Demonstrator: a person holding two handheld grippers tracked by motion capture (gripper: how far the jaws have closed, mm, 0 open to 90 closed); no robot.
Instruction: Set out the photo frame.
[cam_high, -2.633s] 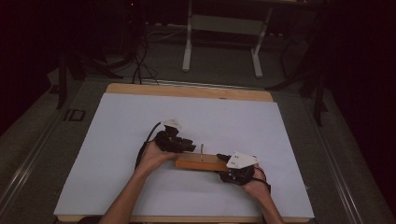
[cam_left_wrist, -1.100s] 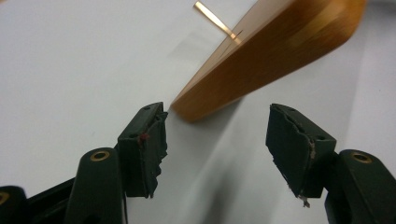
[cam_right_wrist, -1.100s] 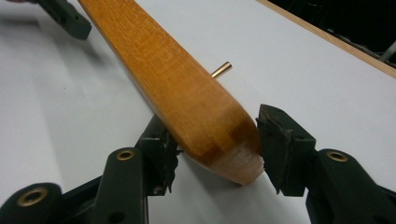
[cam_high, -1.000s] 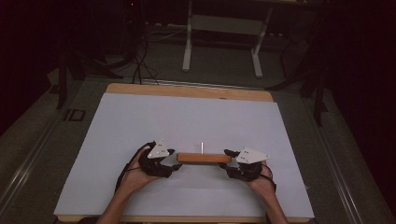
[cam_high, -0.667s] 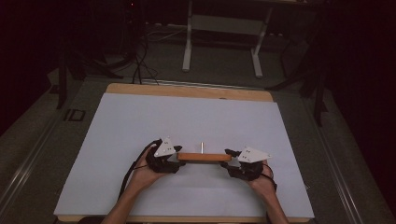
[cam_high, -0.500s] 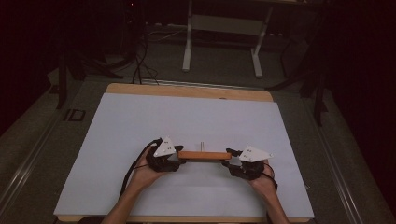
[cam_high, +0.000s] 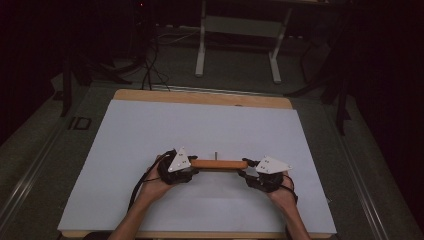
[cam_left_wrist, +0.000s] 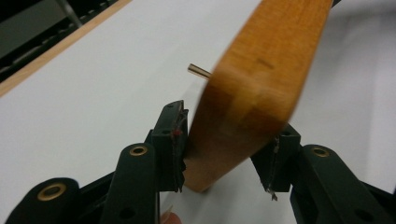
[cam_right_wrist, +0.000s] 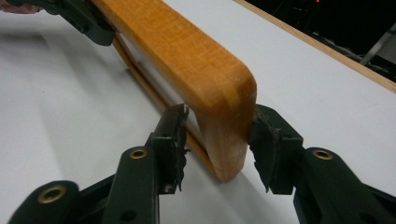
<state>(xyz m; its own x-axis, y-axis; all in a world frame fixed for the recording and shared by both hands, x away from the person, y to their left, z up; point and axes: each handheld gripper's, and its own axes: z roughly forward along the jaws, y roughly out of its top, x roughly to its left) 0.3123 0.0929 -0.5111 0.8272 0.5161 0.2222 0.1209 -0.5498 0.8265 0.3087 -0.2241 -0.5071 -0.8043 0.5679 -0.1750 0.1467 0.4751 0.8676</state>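
A long orange wooden block (cam_high: 218, 164) rests on the white table top (cam_high: 150, 130), with a thin pin (cam_high: 215, 154) sticking out toward the far side. My left gripper (cam_high: 191, 167) is at its left end and my right gripper (cam_high: 246, 170) at its right end. In the left gripper view the jaws have just been closing, and both pads of the left gripper (cam_left_wrist: 232, 119) press the block's end (cam_left_wrist: 243, 116). The right gripper (cam_right_wrist: 222, 112) has been closing too. One of its pads touches the block (cam_right_wrist: 224, 126) and a small gap shows at the other.
The table's wooden far edge (cam_high: 200, 97) runs across the back. Beyond it a white metal stand (cam_high: 237, 25) and cables (cam_high: 150, 65) sit on the dark floor. A black cable (cam_high: 142, 182) trails from the left gripper toward the table's front edge.
The left gripper came from beside the pin down to the block's left end. Both grippers drew in to the ends, and their jaws narrowed around the block.
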